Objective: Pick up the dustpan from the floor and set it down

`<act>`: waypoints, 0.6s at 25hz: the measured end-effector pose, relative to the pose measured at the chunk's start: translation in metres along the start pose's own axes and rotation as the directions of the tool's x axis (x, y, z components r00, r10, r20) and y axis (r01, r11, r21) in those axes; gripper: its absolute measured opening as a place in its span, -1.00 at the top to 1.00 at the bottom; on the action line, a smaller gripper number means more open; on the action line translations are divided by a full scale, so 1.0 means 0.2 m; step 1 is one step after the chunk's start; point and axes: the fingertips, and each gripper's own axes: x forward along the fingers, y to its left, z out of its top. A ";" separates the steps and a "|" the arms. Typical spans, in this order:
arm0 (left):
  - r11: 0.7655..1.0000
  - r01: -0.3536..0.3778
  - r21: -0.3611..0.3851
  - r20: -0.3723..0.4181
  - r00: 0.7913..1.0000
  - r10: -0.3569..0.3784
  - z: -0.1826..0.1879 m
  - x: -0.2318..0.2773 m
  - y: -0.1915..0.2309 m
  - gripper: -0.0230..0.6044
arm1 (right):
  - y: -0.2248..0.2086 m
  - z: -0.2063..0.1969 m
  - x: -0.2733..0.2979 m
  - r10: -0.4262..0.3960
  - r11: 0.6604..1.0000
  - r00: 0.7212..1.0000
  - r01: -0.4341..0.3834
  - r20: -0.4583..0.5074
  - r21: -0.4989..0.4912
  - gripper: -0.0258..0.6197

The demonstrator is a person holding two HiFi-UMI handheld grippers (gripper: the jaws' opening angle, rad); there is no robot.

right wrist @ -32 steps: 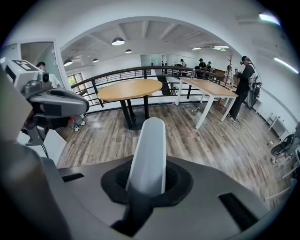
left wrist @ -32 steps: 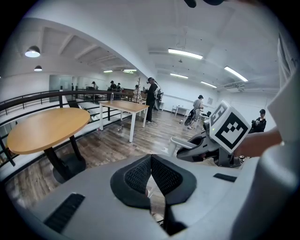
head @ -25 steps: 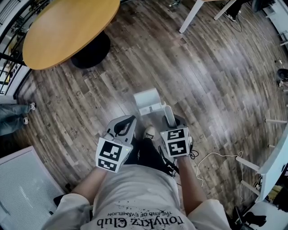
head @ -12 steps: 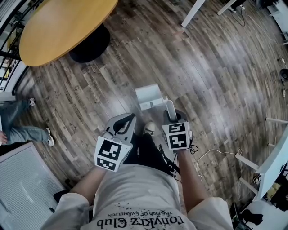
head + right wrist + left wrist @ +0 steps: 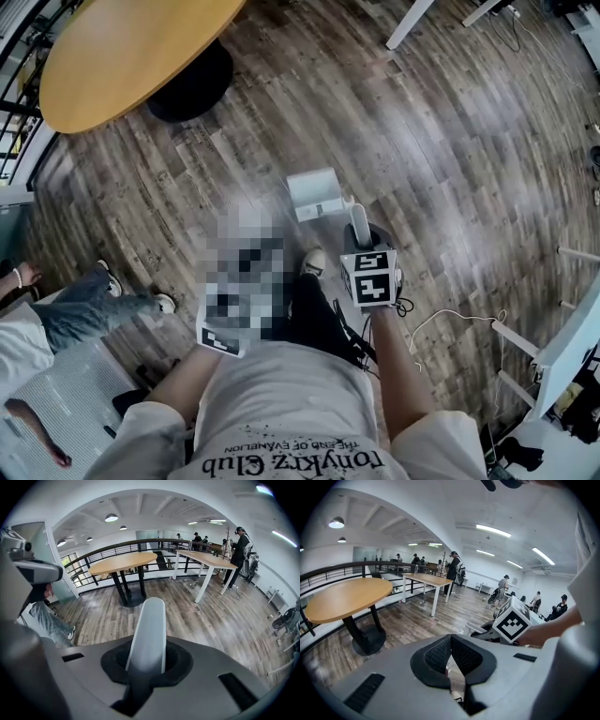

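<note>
The white dustpan (image 5: 314,194) is over the wood floor just ahead of my shoe (image 5: 312,261), and I cannot tell if it touches the boards. Its long grey-white handle (image 5: 356,223) runs back into my right gripper (image 5: 360,240). In the right gripper view the handle (image 5: 149,634) stands up between the jaws, which are shut on it. My left gripper (image 5: 450,645) has its black pads pressed together with nothing between them. In the head view a mosaic patch hides most of it, to the left of the right gripper.
A round wooden table (image 5: 131,52) on a black base (image 5: 187,94) stands at the upper left. A person's legs (image 5: 94,305) are near a white grated panel (image 5: 56,394) at the left. A white cable (image 5: 450,323) lies on the floor at the right, beside white furniture (image 5: 572,347).
My right gripper has sunk a little with the dustpan still in it. A person has walked in at the left edge. The left gripper has barely moved.
</note>
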 end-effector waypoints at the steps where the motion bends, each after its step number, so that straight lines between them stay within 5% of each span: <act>1: 1.000 -0.002 -0.004 -0.002 1.000 0.002 0.00 0.00 0.00 0.85 | 0.00 0.00 0.01 0.001 1.000 1.000 -0.001 -0.001 0.005 0.74; 15: 0.999 -0.020 -0.033 -0.024 1.000 0.019 -0.02 0.06 0.05 0.85 | -0.05 0.01 0.15 0.010 1.000 1.000 -0.010 -0.010 0.021 0.74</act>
